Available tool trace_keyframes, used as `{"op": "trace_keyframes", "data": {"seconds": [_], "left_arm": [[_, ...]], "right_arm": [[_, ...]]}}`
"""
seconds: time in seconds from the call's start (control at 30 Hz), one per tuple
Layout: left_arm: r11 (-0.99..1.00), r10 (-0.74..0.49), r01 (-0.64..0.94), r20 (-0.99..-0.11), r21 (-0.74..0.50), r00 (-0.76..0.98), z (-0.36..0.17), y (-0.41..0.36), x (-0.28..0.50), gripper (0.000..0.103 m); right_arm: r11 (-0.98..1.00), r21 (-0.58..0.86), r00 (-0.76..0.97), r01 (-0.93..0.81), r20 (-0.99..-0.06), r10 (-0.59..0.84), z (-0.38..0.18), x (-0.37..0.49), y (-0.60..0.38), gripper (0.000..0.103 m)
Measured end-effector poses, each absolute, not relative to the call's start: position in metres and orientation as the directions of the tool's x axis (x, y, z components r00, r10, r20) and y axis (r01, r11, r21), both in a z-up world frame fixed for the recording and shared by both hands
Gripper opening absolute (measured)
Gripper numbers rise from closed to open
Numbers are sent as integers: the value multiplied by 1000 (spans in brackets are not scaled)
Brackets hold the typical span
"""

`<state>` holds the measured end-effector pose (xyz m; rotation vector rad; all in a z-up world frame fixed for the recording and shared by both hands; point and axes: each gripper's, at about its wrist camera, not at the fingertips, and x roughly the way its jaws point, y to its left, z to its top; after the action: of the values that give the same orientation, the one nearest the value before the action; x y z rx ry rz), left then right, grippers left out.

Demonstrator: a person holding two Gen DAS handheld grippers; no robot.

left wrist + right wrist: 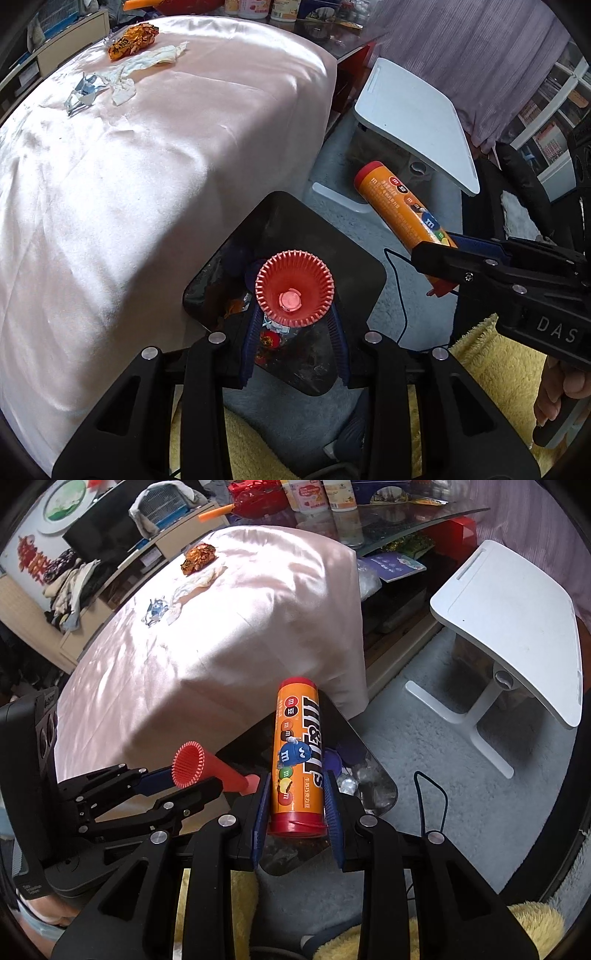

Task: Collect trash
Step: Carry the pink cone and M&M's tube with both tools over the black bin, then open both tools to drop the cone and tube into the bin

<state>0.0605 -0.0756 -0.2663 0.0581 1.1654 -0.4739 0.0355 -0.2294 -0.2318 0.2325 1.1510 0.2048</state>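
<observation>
Landmark: black trash bin (354, 254), beside the pink-draped table (147, 184).
Left gripper (295, 332): clamps red fluted cone (293, 284), directly over bin mouth, axis pointing down.
Right gripper (295, 812): clamps orange M&M's tube (297, 753), above bin's rim, long axis along fingers.
Nearer: left.
Remaining: wrappers (135, 40) on table, far from bin.

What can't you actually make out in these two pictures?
- Bin contents: left view, blocked by the red cone and left gripper; right view, by the orange candy tube.
- Tube's base: left view, hidden behind right gripper.
- Wrapper print: too small.
</observation>
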Motion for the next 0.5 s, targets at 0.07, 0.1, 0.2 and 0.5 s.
{"op": "trace_keyframes", "data": {"seconds": [0.07,0.1,0.2,0.5], "left_arm": [[899,-322,393,-900,-193,294,-269,-77,64,32],[900,-318,393,-904,-192,287,-270,-79,65,32],[906,-305,380,-909,-186,282,-271,-77,68,36],[919,-299,353,-892,-174,338,-250,-60,61,72]], "right_arm": [[956,289,389,-42,-877,282,-233,40,-228,30],[956,289,388,-40,-877,282,-233,43,-228,30],[958,286,387,-36,-879,277,-233,49,-228,31],[968,249,426,-23,-874,235,-217,53,-229,59]]}}
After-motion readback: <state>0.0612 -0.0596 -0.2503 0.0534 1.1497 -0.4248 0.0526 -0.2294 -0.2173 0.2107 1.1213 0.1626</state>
